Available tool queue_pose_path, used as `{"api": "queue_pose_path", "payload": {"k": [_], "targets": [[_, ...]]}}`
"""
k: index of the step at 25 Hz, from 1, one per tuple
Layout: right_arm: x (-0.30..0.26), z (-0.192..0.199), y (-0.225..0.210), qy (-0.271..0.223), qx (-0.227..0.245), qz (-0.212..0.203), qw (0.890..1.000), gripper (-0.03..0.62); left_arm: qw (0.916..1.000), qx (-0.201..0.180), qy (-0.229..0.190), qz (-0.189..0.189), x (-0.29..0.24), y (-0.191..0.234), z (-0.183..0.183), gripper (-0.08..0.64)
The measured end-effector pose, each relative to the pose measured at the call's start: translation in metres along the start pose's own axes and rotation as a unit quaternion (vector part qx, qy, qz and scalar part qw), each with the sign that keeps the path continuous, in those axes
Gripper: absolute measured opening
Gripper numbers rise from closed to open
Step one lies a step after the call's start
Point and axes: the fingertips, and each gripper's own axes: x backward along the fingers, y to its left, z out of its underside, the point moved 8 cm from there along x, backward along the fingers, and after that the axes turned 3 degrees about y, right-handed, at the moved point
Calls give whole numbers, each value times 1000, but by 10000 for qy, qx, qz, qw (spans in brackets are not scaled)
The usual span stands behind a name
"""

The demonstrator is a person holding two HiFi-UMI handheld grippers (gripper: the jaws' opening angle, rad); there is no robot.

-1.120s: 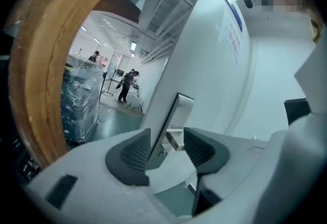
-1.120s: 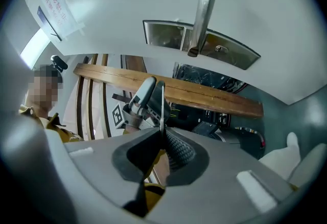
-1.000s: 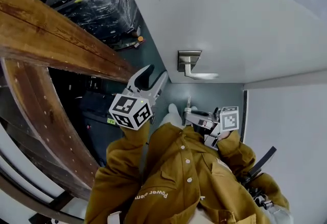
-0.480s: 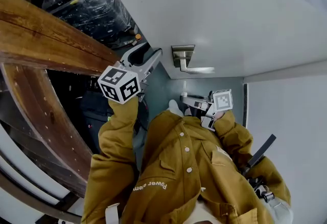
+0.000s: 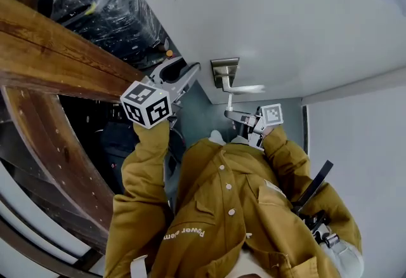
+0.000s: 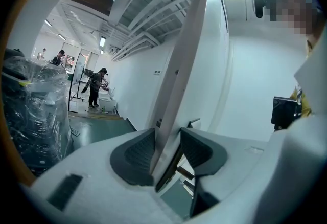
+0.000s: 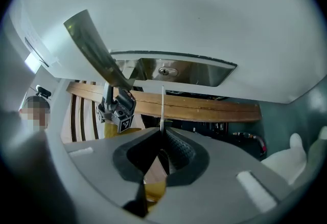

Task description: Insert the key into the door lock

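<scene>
jutting from right tongs (image 7: 162,135), key (image 7: 163,108)

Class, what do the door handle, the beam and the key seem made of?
The door handle looks brushed metal: dull silvery sheen. The beam, varnished wood: brown grain, gloss. The key, probably metal: thin pale blade.

Teal-green floor (image 5: 202,110) carries a plastic-wrapped dark stack (image 5: 108,13) off to the left of the left gripper (image 5: 184,72); a white shoe (image 5: 216,137) stands on it below the right gripper (image 5: 229,113).
</scene>
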Motion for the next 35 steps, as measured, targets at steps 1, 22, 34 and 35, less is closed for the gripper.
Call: {"api": "queue_pose_path", "payload": {"k": [1,22,34,35], "targets": [[0,-3,-4,-25,-30,-7,10000,31,10000,-8,26,10,0,0,-1,160],[-18,-41,-11,161,31,-354,9992,31,9998,100,80,-151,0,-2,-3,160],[-18,-41,-11,98,31,-331,9994,31,9997,118,110,-163,0,-2,-2,160],[-17,-41,-10,70,30,-335,9994,31,9997,118,114,-160,-1,-1,-2,160]]}}
